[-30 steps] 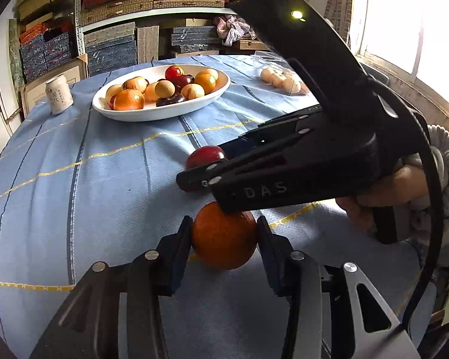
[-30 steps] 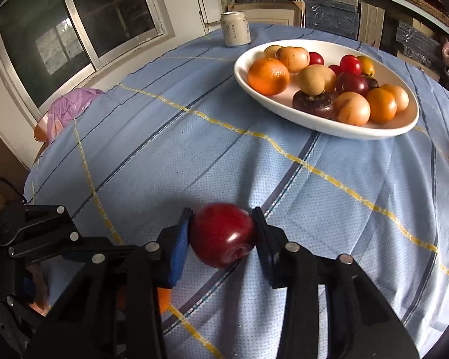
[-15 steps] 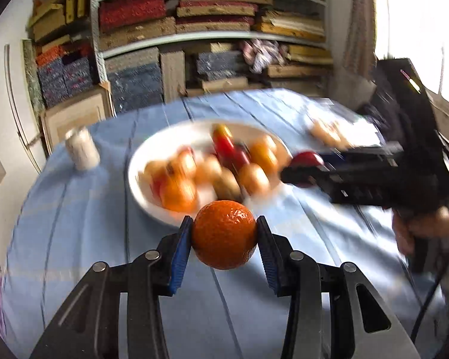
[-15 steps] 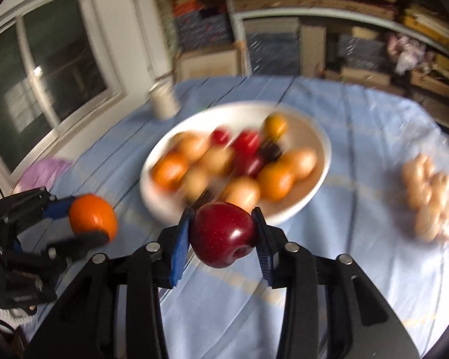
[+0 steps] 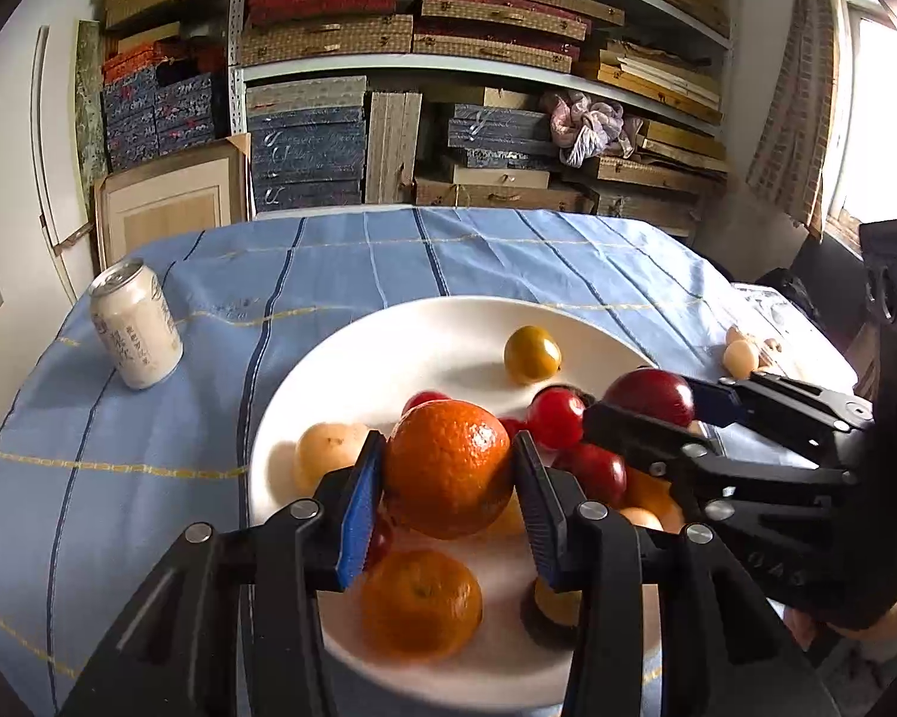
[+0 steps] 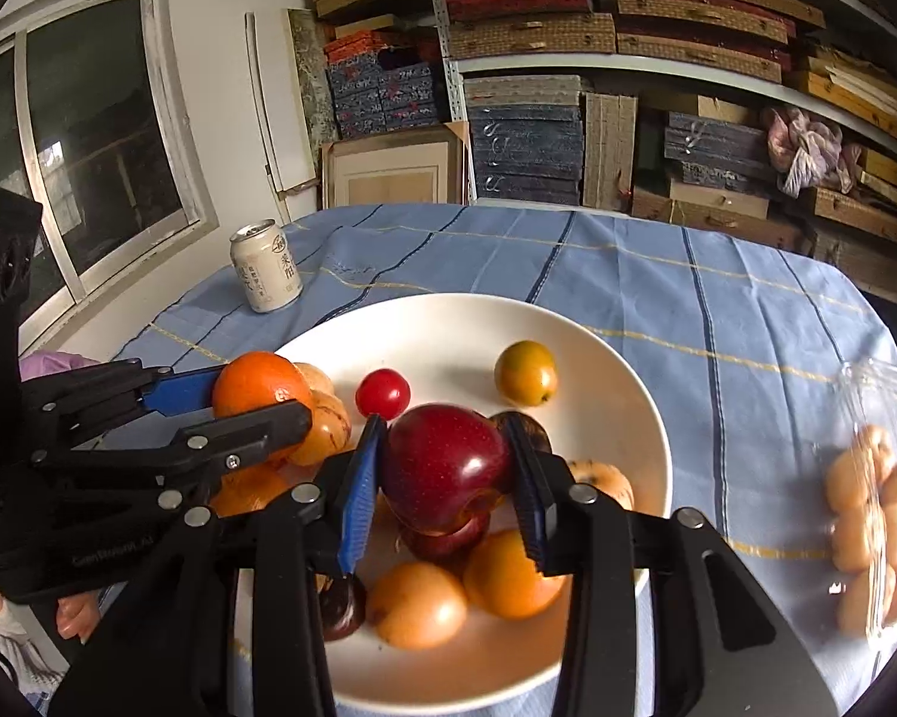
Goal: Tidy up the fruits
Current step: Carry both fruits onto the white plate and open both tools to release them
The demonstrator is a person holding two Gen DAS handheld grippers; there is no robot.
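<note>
A white oval plate [image 5: 436,328] [image 6: 615,370] holds several oranges, red fruits and yellow fruits on the blue tablecloth. My left gripper [image 5: 448,472] is shut on an orange [image 5: 448,466] and holds it above the plate's near left part. My right gripper [image 6: 442,472] is shut on a red apple [image 6: 442,466] and holds it above the plate's middle. Each gripper shows in the other's view: the apple [image 5: 651,394] at the right, the orange [image 6: 257,388] at the left.
A pale drink can [image 5: 134,331] [image 6: 266,275] stands left of the plate. A clear bag of small tan fruits [image 6: 866,514] lies to the right. Shelves of stacked boxes [image 5: 448,60] line the wall behind the table.
Both grippers lifted their fruits off the tablecloth and carried them forward. They now hang over the plate, which fills the lower part of both views.
</note>
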